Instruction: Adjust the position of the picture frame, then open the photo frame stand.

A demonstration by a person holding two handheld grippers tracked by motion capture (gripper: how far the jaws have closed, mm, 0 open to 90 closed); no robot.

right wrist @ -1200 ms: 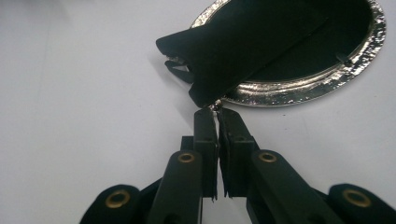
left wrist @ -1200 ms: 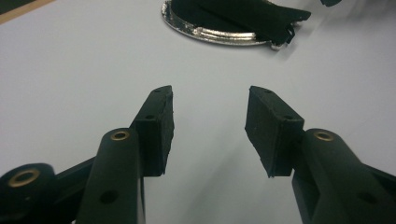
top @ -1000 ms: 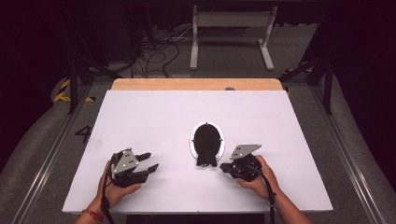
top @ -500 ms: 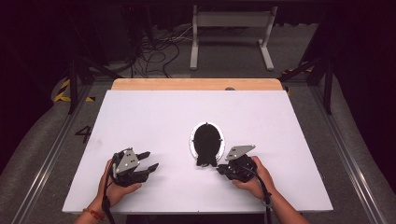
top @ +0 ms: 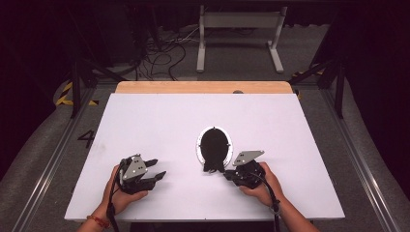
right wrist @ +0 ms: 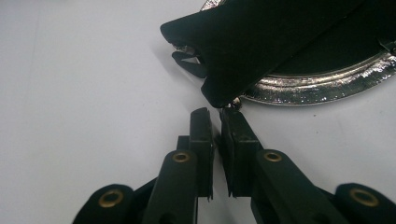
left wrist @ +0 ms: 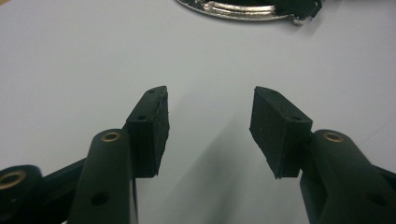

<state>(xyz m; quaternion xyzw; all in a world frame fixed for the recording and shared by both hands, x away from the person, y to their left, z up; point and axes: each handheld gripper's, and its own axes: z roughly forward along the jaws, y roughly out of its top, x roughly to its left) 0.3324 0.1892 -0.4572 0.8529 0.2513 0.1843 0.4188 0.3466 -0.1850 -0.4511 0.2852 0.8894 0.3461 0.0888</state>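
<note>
Right claw [right wrist: 215, 114] sits nearly closed at the 6 o'clock edge of the plate [top: 198, 147], its pads [right wrist: 201, 135] pinching at most a sliver of the black cloth [top: 214, 147] lying on that silvery plate mid-tabletop [top: 145, 121]. Whether they truly grip the corner I cannot tell. Pulling now could let the cloth slip free, or drag the plate along. Left claw [top: 157, 169], at 8 o'clock from the plate, hangs half open and holds nothing, so nothing steadies the plate.
</note>
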